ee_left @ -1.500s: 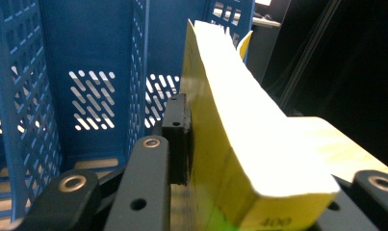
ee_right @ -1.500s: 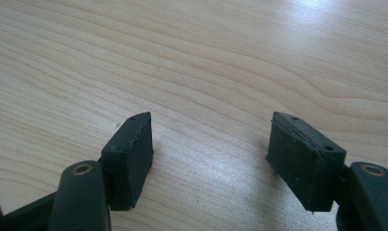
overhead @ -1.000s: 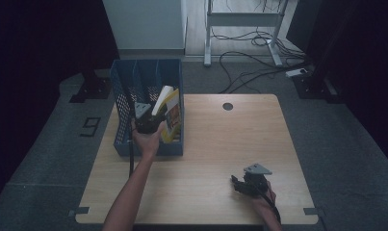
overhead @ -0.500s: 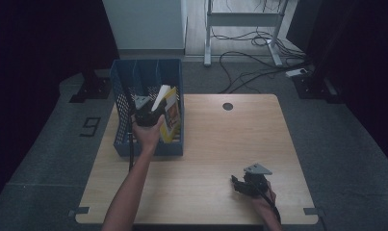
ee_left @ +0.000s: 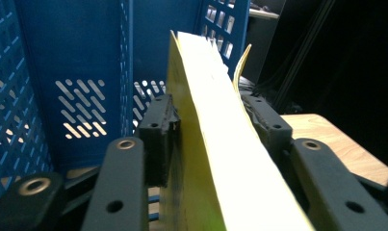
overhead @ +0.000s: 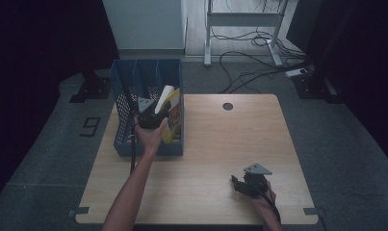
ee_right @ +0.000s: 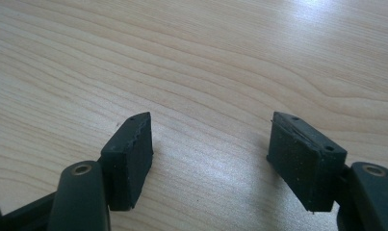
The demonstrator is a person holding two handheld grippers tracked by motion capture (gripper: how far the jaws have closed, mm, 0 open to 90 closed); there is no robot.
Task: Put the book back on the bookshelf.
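Observation:
A yellow book (overhead: 171, 114) with white pages stands tilted in the right compartment of a blue perforated file crate (overhead: 118, 96) on the table's left. My left gripper (overhead: 150, 114) reaches into the crate. In the left gripper view the yellow book (ee_left: 206, 144) lies between the two black pads of my left gripper (ee_left: 211, 120), whose jaws have just been opening; the pads sit close beside the covers without squeezing them. My right gripper (overhead: 239, 185) rests low on the wooden table (overhead: 220, 139) near the front right. Its jaws (ee_right: 211, 154) stand apart over bare wood.
The crate has tall slotted dividers (ee_left: 126, 72) close to the left jaw. A round cable hole (overhead: 227, 106) sits at the table's back edge. Beyond the table are a white cabinet (overhead: 143, 24), a metal frame (overhead: 244, 19) and loose cables on the floor.

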